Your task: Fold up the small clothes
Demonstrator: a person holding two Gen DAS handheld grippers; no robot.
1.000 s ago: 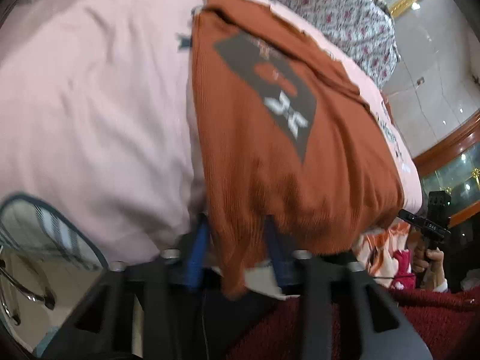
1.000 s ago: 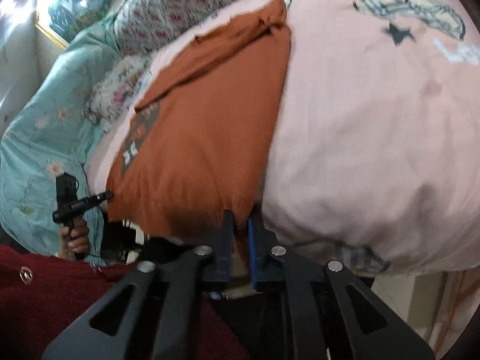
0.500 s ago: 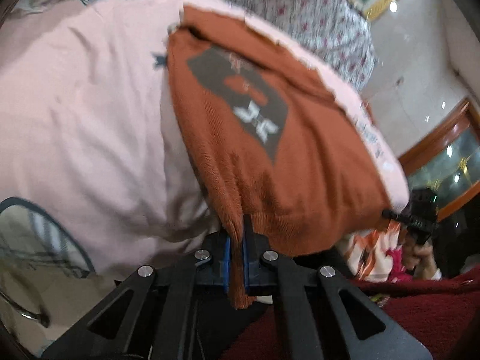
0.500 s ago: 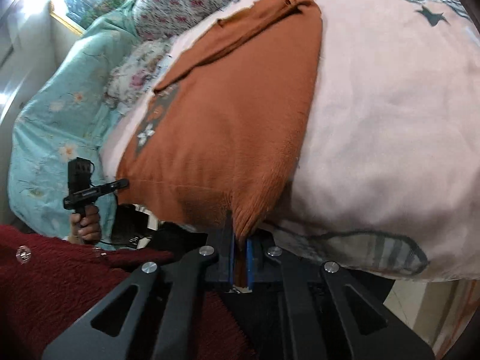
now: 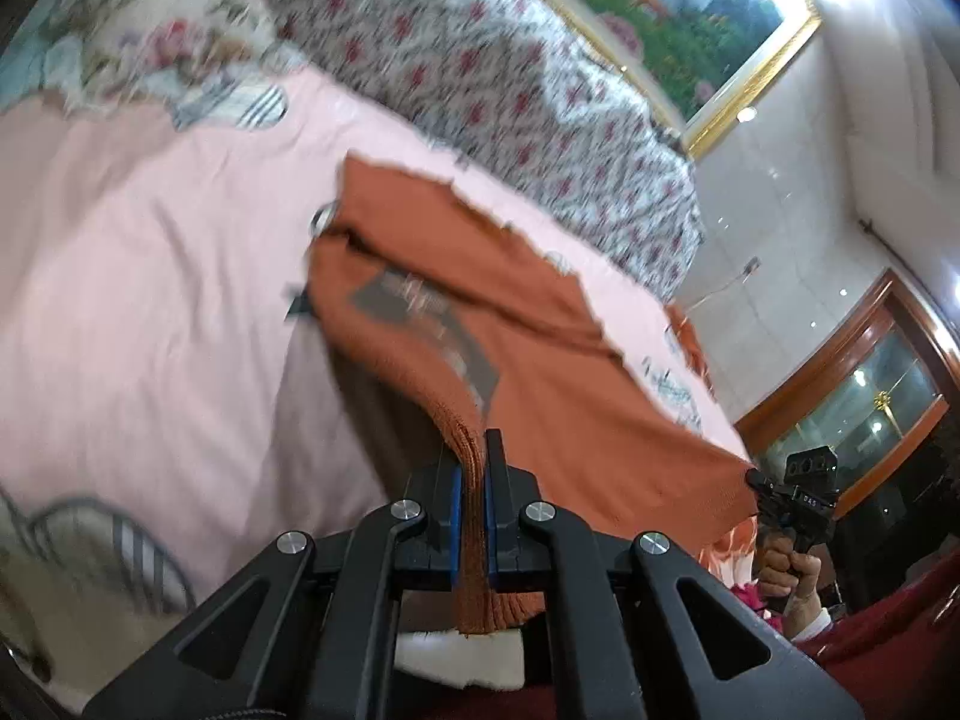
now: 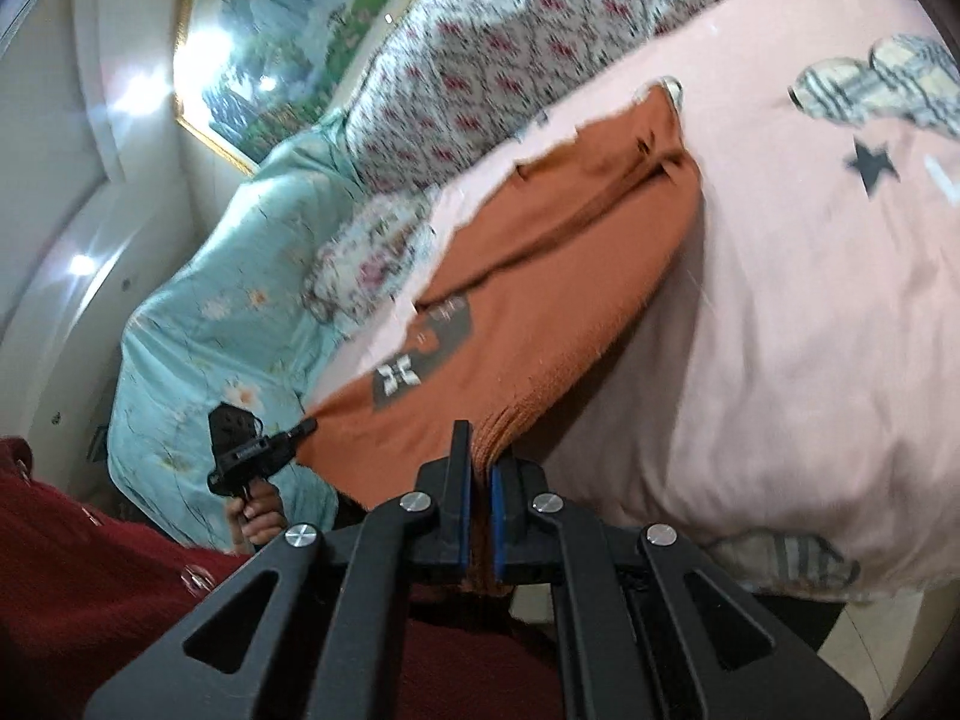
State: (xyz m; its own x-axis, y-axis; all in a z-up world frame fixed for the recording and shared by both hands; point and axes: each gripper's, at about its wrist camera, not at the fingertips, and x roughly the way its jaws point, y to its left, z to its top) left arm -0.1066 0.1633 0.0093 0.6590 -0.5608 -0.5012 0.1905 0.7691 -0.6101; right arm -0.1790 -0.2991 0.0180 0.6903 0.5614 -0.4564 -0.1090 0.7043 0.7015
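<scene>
Both claws are clamped on the hem of a rust-orange ribbed knit sweater with a dark grey printed patch on its chest.

Left gripper (image 5: pixel 473 480) has its blue-padded fingers (image 5: pixel 456 501) pressed together on one bottom corner of the sweater (image 5: pixel 540 372), with a strip of hem hanging down behind them; right gripper (image 6: pixel 478 480) pinches the other bottom corner (image 6: pixel 540 300) the same way. Between the two, the hem is raised off the pale pink bedsheet with plaid and star prints (image 6: pixel 810 330), while the collar end lies flat on the sheet (image 5: pixel 150 300). A red-and-white floral quilt (image 5: pixel 480 60) lies beyond the collar, and a light blue flowered quilt (image 6: pixel 228 312) sits beside it. Each wrist view shows the opposite gripper at the far corner.
</scene>
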